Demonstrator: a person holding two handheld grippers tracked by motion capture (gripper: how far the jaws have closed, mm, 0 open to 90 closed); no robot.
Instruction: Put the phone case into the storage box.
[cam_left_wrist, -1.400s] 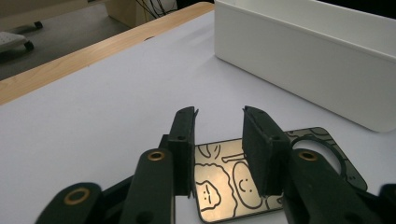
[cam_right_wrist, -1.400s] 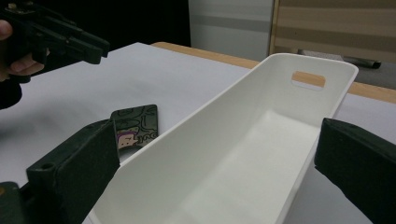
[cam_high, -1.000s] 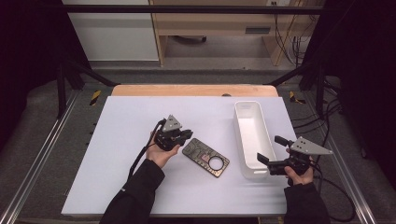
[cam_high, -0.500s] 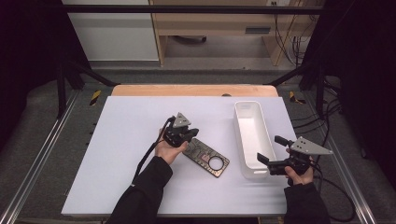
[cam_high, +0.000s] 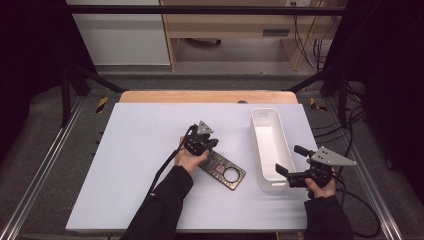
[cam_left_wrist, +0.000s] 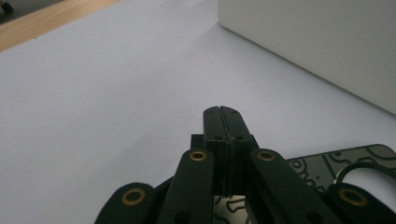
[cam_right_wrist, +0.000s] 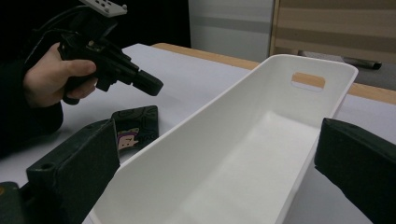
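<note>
Here the left claw (cam_left_wrist: 222, 112) is pressed fully closed on nothing, poised over the near end of the dark patterned plate (cam_high: 223, 170) lying flat on the white table (cam_high: 140, 150). Just beside the plate stands a long white bin (cam_high: 267, 145); the right claw (cam_high: 291, 161) gapes wide at its near end.

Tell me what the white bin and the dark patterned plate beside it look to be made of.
White bin: probably moulded plastic, smooth and matte, judging by its thin even walls, rounded corners and cut-out handle slot. Dark patterned plate: flat and rigid, black with pale printed line art and a round hole; its slight sheen suggests coated metal or hard plastic, though I cannot tell which.
</note>
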